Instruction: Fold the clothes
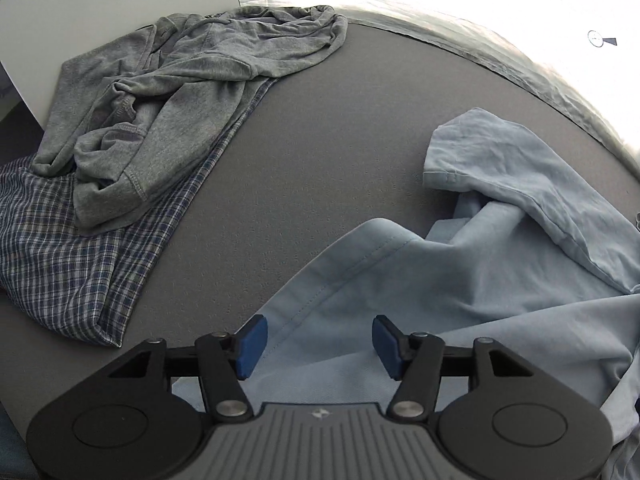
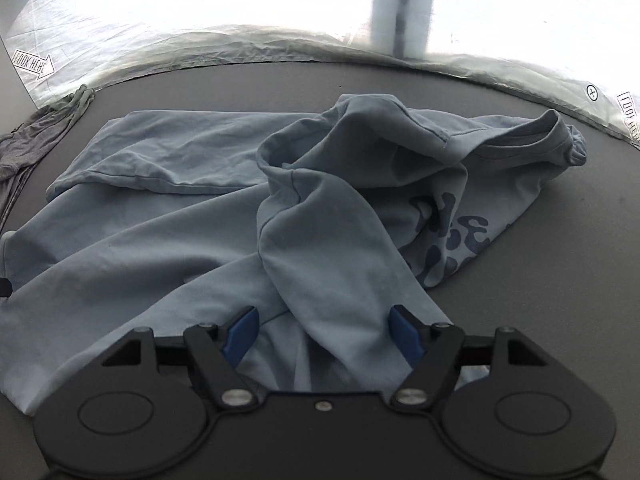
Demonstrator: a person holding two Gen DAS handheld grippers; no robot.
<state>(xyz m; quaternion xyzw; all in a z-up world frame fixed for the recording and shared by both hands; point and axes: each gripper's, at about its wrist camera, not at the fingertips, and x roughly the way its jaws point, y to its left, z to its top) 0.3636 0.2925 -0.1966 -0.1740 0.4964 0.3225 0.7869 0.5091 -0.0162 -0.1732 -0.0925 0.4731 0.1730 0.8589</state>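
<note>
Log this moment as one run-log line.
left gripper: jaws open over light blue T-shirt hem | right gripper: jaws open over crumpled shirt | grey garment on plaid garment: untouched

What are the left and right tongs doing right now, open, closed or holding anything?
Left tongs: open, over the hem of the light blue T-shirt, gripping nothing.
Right tongs: open, above the same shirt's bunched fabric, gripping nothing.

a crumpled light blue cotton t-shirt (image 2: 168, 216) carries a dark navy blotchy print (image 2: 452, 236). the rumpled heather grey knit garment (image 1: 168, 92) lies on a blue-and-white checked woven cloth (image 1: 72, 264). the flat table surface (image 1: 320, 152) is plain dark grey. blue gripper pads (image 1: 252, 346).
</note>
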